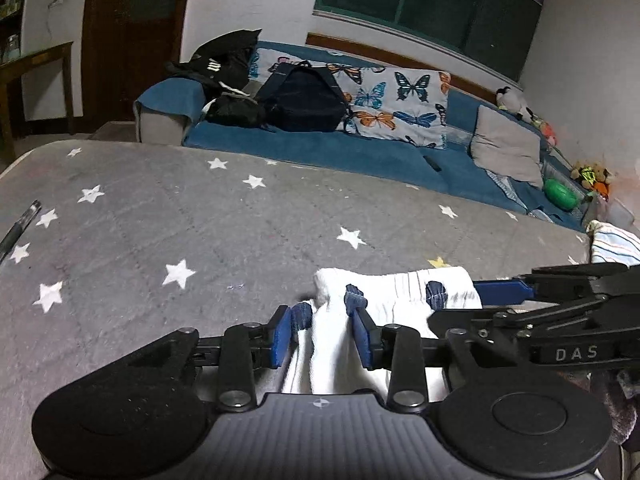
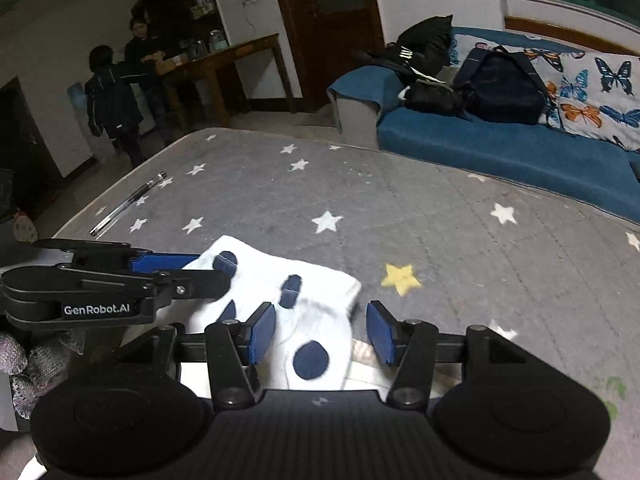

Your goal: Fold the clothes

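A small white garment with dark blue spots (image 1: 400, 288) (image 2: 320, 288) lies folded on the grey star-patterned cover (image 1: 200, 220) (image 2: 440, 240). My left gripper (image 1: 322, 332) straddles its left part, and a ridge of the cloth runs up between the blue pads, which stand apart. From the right wrist view the left gripper (image 2: 212, 268) reaches in from the left over the cloth's far corner. My right gripper (image 2: 322, 332) stands open over the garment's right part, and its right pad (image 2: 382, 334) is off the fabric. The right gripper (image 1: 456, 302) also shows at the right edge of the left wrist view.
A pen (image 2: 128, 204) (image 1: 20, 228) lies near the cover's left edge. A striped cloth (image 1: 612, 246) sits at the far right. Beyond the cover stands a blue sofa (image 1: 360, 152) with a dark backpack (image 1: 304, 100) and a butterfly blanket (image 1: 400, 100). Two people (image 2: 112, 96) stand by a wooden table.
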